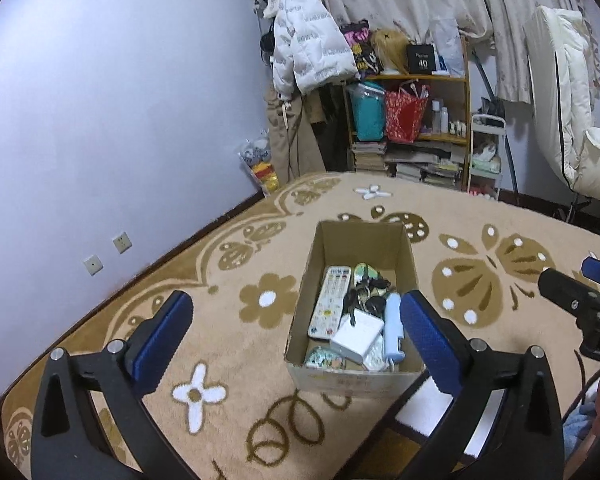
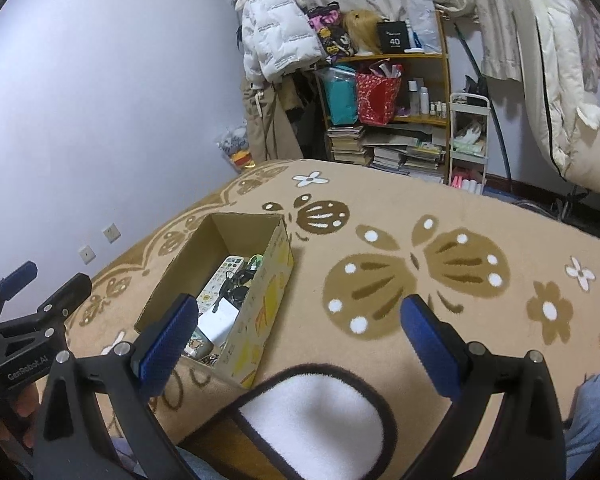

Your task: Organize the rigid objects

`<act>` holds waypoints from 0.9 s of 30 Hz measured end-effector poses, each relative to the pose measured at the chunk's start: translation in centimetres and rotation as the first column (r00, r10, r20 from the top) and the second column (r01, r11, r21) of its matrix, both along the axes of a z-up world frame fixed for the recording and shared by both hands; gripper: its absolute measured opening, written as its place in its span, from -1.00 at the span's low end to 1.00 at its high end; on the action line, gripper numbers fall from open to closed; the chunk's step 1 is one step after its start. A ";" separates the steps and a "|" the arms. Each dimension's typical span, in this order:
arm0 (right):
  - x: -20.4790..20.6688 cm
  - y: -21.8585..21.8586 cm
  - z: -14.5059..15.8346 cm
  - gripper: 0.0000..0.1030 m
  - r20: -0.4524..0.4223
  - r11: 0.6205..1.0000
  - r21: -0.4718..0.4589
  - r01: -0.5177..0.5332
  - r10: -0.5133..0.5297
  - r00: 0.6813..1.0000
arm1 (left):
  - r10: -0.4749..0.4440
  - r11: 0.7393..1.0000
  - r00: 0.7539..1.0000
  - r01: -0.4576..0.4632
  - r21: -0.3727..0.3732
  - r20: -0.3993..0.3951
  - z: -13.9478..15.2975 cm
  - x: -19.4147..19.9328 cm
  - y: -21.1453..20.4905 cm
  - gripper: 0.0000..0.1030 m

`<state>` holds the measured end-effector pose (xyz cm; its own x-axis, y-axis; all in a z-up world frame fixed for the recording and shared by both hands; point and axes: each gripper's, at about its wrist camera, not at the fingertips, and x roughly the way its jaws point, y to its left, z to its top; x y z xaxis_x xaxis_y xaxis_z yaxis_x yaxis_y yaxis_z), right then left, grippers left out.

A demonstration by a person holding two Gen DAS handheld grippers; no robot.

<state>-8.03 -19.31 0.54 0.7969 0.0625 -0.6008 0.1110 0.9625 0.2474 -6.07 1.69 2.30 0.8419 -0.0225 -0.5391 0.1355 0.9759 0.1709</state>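
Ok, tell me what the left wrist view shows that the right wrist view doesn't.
Only the left wrist view: the whole inside of the box, with the pale blue tool and the white adapter in full, plus the right gripper from the side.
Only the right wrist view: the box's yellow printed side and the left gripper at the left edge.
Both: the remote, the patterned rug, the shelf and the white jacket. Both grippers are open and empty.
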 end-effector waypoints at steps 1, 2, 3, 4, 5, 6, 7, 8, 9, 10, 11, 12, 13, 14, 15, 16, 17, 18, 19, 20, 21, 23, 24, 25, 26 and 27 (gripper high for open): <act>-0.2 -0.1 -0.1 1.00 -0.002 1.000 0.003 0.009 -0.009 1.000 | -0.001 1.000 1.000 0.001 -0.006 -0.007 -0.1 -0.1 0.1 0.99; -0.5 -0.3 -0.4 1.00 -0.012 1.000 0.005 0.021 -0.021 1.000 | -0.004 1.000 1.000 0.003 -0.012 -0.010 -0.1 -0.1 0.1 0.99; -0.6 -0.4 -0.6 1.00 -0.018 0.999 0.003 0.033 -0.033 0.999 | -0.006 1.000 1.000 0.006 -0.022 -0.012 -0.2 -0.2 0.2 0.99; -0.9 -0.5 -0.7 1.00 -0.022 0.999 -0.001 0.042 -0.042 0.999 | -0.006 1.000 1.000 0.005 -0.030 -0.012 -0.2 -0.2 0.2 0.99; -1.2 -0.5 -0.8 1.00 -0.024 0.999 -0.007 0.053 -0.053 0.998 | -0.004 0.999 1.000 0.003 -0.033 -0.008 -0.2 -0.4 0.3 0.99; -1.3 -0.6 -0.8 1.00 -0.023 0.998 -0.007 0.055 -0.055 0.998 | -0.003 0.999 1.000 0.003 -0.036 -0.005 -0.1 -0.5 0.3 0.99; -1.4 -0.7 -0.9 1.00 -0.023 0.998 -0.008 0.057 -0.058 0.998 | -0.006 0.999 1.000 0.006 -0.037 -0.001 -0.1 -0.6 0.2 0.99; -1.4 -0.7 -0.9 1.00 -0.024 0.998 -0.010 0.062 -0.062 0.998 | -0.008 0.999 1.000 0.008 -0.037 0.001 0.0 -0.7 0.2 0.99; -1.4 -0.7 -0.9 1.00 -0.026 0.998 -0.017 0.066 -0.066 0.997 | -0.010 0.999 1.000 0.010 -0.033 0.005 0.0 -0.9 0.2 0.99; -1.4 -0.7 -0.9 1.00 -0.026 0.997 -0.025 0.068 -0.068 0.997 | -0.008 1.000 1.000 0.008 -0.023 0.008 0.0 -1.0 0.1 0.99; -1.5 -0.7 -0.8 1.00 -0.025 0.997 -0.036 0.067 -0.068 0.997 | -0.008 1.000 1.000 0.008 -0.019 0.010 -0.1 -1.2 0.0 0.99; -1.5 -0.6 -0.8 1.00 -0.024 0.997 -0.043 0.064 -0.065 0.998 | -0.007 1.000 1.000 0.007 -0.013 0.013 -0.1 -1.3 -0.1 0.99; -1.5 -0.6 -0.7 1.00 -0.020 0.997 -0.049 0.061 -0.062 0.998 | -0.002 1.000 1.000 0.002 -0.006 0.014 -0.2 -1.5 -0.1 0.99; -1.6 -0.6 -0.8 1.00 -0.018 0.997 -0.051 0.058 -0.059 0.998 | 0.002 1.000 1.000 -0.002 -0.004 0.011 -0.3 -1.5 -0.1 0.99; -1.6 -0.6 -0.8 1.00 -0.020 0.997 -0.053 0.059 -0.060 0.998 | 0.004 1.000 1.000 -0.004 -0.004 0.004 -0.4 -1.5 -0.1 0.99; -1.6 -0.6 -0.9 1.00 -0.023 0.996 -0.057 0.063 -0.064 0.998 | 0.005 1.000 1.000 -0.005 -0.003 -0.001 -0.5 -1.4 -0.1 0.99; -1.7 -0.5 -0.8 1.00 -0.023 0.996 -0.058 0.067 -0.068 0.997 | 0.011 1.000 1.000 -0.011 0.003 -0.005 -0.6 -1.4 -0.2 0.99; -1.8 -0.5 -0.8 1.00 -0.022 0.996 -0.057 0.071 -0.072 0.997 | 0.014 1.000 1.000 -0.014 0.008 -0.007 -0.7 -1.3 -0.1 0.99; -1.8 -0.6 -0.8 1.00 -0.020 0.996 -0.053 0.073 -0.074 0.997 | 0.019 1.000 1.000 -0.019 0.014 -0.014 -0.9 -1.2 -0.2 0.99; -1.8 -0.6 -0.8 1.00 -0.020 0.996 -0.050 0.073 -0.074 0.997 | 0.025 1.000 0.999 -0.024 0.017 -0.021 -1.0 -1.1 -0.2 0.99; -1.9 -0.5 -0.8 1.00 -0.019 0.996 -0.048 0.074 -0.075 0.997 | 0.027 1.000 0.999 -0.026 0.014 -0.030 -1.1 -1.1 -0.1 0.99; -1.9 -0.5 -0.9 1.00 -0.021 0.996 -0.056 0.069 -0.071 0.997 | 0.022 1.000 0.999 -0.022 -0.004 -0.045 -1.3 -1.1 0.1 0.99; -1.9 -0.5 -0.9 1.00 -0.024 0.995 -0.066 0.068 -0.070 0.997 | 0.020 1.000 0.999 -0.020 -0.014 -0.050 -1.3 -1.1 0.1 0.99; -1.9 -0.5 -0.9 1.00 -0.027 0.995 -0.075 0.070 -0.072 0.997 | 0.018 1.000 0.999 -0.019 -0.014 -0.049 -1.3 -1.1 0.1 0.99; -1.9 -0.6 -0.9 1.00 -0.029 0.994 -0.078 0.073 -0.075 0.997 | 0.018 1.000 0.999 -0.019 -0.011 -0.047 -1.3 -1.1 0.1 0.99; -1.9 -0.7 -0.9 1.00 -0.031 0.994 -0.076 0.076 -0.078 0.996 | 0.017 1.000 0.999 -0.018 -0.009 -0.049 -1.3 -1.1 0.1 0.99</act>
<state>-9.91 -19.98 -0.38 0.7767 -0.0444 -0.6283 0.1924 0.9666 0.1696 -7.18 1.82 1.00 0.8146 -0.0135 -0.5798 0.1266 0.9798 0.1551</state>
